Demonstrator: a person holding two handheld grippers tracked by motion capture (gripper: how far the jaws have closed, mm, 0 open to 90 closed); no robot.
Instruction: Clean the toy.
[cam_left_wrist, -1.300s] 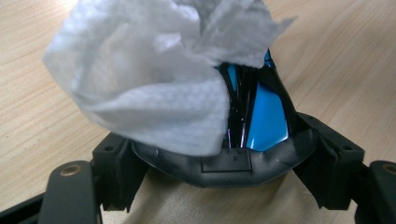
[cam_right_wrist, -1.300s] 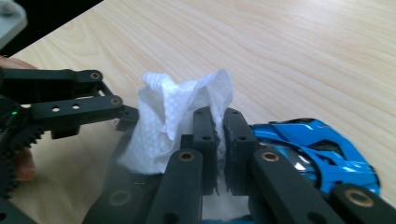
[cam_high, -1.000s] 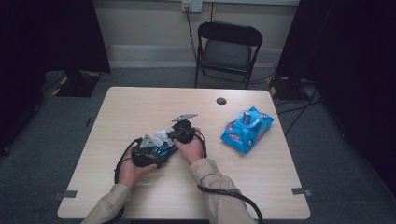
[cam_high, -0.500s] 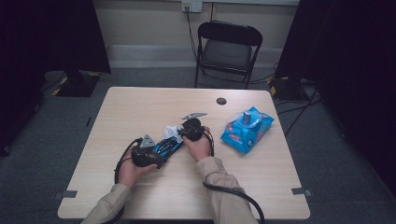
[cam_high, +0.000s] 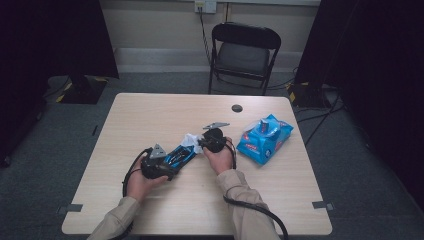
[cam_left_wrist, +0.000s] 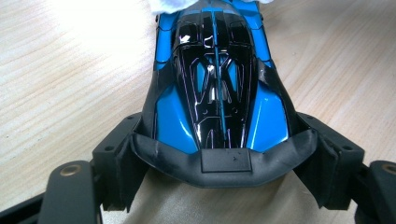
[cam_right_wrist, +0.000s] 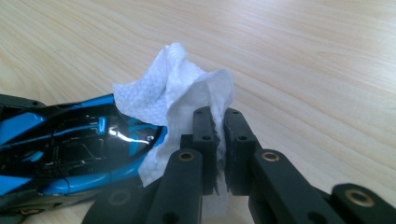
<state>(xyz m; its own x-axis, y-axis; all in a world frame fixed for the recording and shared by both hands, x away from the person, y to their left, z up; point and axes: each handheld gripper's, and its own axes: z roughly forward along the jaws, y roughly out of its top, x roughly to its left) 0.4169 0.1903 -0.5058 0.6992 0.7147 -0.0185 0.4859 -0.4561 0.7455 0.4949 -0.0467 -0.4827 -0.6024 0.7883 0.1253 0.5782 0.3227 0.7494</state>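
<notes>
On the pale wooden table (cam_high: 150, 115), the blue toy car (cam_left_wrist: 219, 88) sits clamped between the left gripper's (cam_left_wrist: 224, 158) jaws to steady it; at its far end the right gripper (cam_right_wrist: 219, 140) pinches a white wipe (cam_right_wrist: 177, 98) against the bodywork, evidently for cleaning. A blue wipe pack (cam_high: 264, 139) lies beyond the right gripper.

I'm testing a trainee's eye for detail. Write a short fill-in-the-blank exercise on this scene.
1. The left hand-held gripper holds a blue and black toy ____.
2. The right hand-held gripper pinches a white ____.
3. The blue pack lies on the table to the ____ of both hands.
4. Behind the table stands a black folding ____.

Missing words: car; wipe; right; chair
</notes>
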